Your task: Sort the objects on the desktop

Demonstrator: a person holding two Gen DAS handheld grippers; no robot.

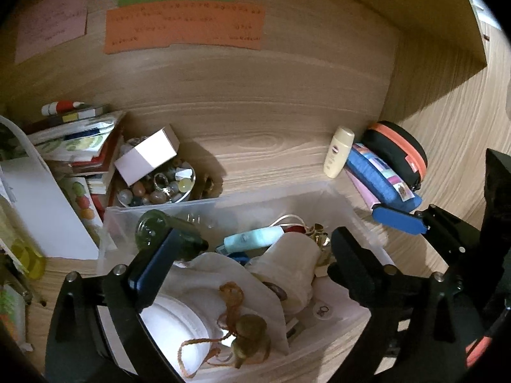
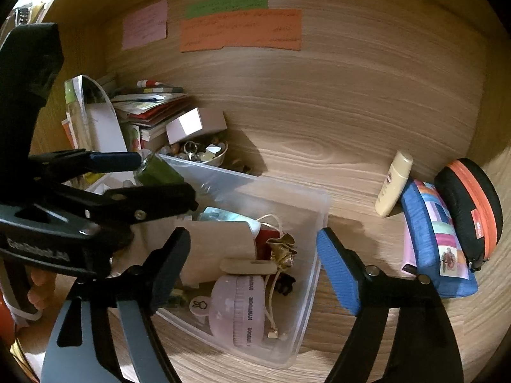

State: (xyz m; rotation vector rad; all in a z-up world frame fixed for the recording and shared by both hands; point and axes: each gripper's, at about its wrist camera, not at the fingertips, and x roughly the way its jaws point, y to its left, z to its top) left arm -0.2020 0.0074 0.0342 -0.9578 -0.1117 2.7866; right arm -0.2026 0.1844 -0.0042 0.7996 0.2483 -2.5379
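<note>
A clear plastic bin (image 1: 223, 202) (image 2: 322, 210) stands on the wooden desk and holds several small items. Among them are a green glass bottle (image 1: 159, 233) (image 2: 159, 169), a light blue tube (image 1: 252, 239), a white cloth pouch (image 1: 287, 265), a brown cord with a bell (image 1: 249, 332), a pink round timer (image 2: 242, 306) and a gold ornament (image 2: 282, 249). My left gripper (image 1: 252, 255) hangs open over the bin, its blue pad (image 1: 153, 265) next to the green bottle. My right gripper (image 2: 255, 261) is open and straddles the bin's right wall, blue pad (image 2: 335, 268) outside.
Right of the bin lie a cream lotion bottle (image 1: 338, 151), a blue pencil case (image 1: 383, 178) and a black case with an orange zip (image 1: 399, 150). At left are a bowl of beads (image 1: 159, 188), a pale box (image 1: 147, 156) and stacked books (image 1: 80, 140). Paper notes (image 1: 185, 27) hang on the back panel.
</note>
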